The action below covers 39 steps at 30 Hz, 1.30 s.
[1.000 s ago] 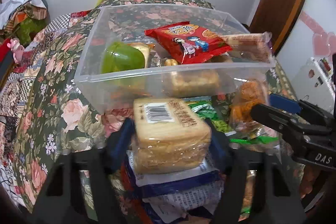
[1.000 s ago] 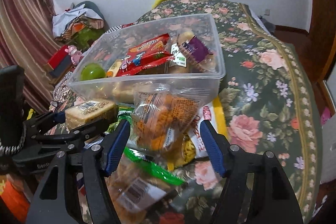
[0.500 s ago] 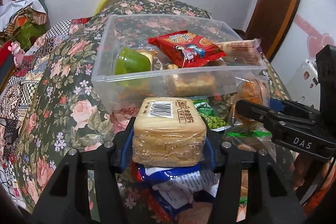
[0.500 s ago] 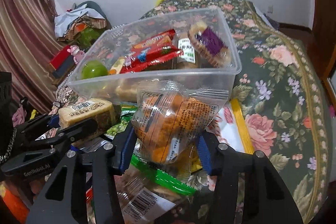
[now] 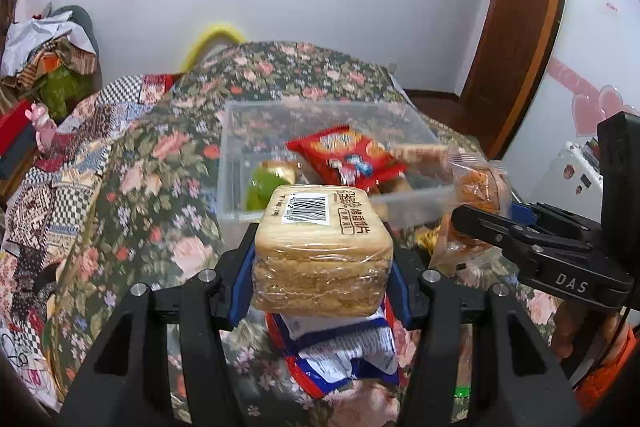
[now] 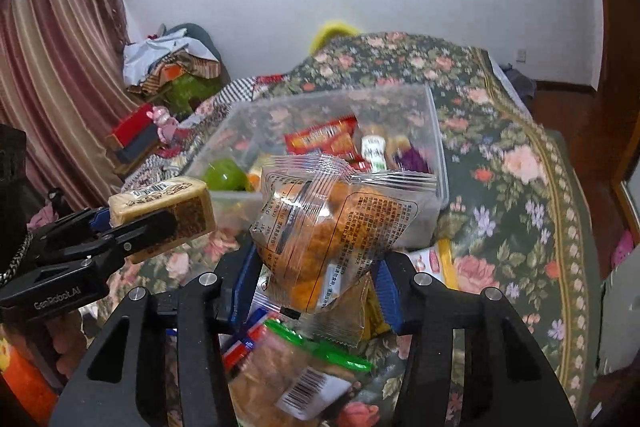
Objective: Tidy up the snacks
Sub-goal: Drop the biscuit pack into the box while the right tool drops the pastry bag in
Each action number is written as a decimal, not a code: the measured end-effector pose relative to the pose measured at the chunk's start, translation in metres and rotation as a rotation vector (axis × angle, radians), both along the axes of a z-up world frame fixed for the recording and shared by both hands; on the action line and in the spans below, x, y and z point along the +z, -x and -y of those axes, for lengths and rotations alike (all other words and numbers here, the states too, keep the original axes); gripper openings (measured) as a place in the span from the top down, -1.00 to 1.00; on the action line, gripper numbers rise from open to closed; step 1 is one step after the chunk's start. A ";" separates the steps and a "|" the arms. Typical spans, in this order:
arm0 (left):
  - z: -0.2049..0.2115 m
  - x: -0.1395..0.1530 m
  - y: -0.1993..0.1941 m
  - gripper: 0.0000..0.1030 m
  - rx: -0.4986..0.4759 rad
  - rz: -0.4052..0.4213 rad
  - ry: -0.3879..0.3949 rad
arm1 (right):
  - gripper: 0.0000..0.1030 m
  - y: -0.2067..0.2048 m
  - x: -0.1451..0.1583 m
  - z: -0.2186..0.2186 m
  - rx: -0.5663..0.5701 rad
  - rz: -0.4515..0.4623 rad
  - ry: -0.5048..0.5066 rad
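Both tongs [image 5: 322, 263] [image 6: 316, 267] lifted their snacks higher.

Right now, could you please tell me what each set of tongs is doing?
Left tongs: closed on the toast pack.
Right tongs: closed on the orange snack bag.

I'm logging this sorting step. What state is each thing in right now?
Left gripper: shut on the toast pack.
Toast pack: sealed, lifted off the bedspread.
Right gripper: shut on the bag of orange snacks.
Bag of orange snacks: sealed, lifted.
Clear plastic bin: lidless, partly filled.
Red cracker pack: sealed, in the bin.
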<state>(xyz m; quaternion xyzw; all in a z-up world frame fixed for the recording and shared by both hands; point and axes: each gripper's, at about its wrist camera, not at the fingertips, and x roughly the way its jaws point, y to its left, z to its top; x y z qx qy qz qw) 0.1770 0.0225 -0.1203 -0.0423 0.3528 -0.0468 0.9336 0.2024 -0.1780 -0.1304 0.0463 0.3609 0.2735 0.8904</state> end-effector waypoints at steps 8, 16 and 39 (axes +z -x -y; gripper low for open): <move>-0.005 0.021 -0.019 -0.07 0.008 0.046 0.004 | 0.08 -0.017 0.022 -0.006 0.000 0.065 -0.019; -0.005 0.028 -0.054 -0.07 0.036 0.075 0.009 | 0.08 -0.046 0.032 -0.008 -0.016 0.083 -0.032; 0.002 -0.027 -0.146 -0.07 0.050 -0.090 -0.013 | 0.02 -0.124 0.000 -0.022 -0.017 -0.027 0.095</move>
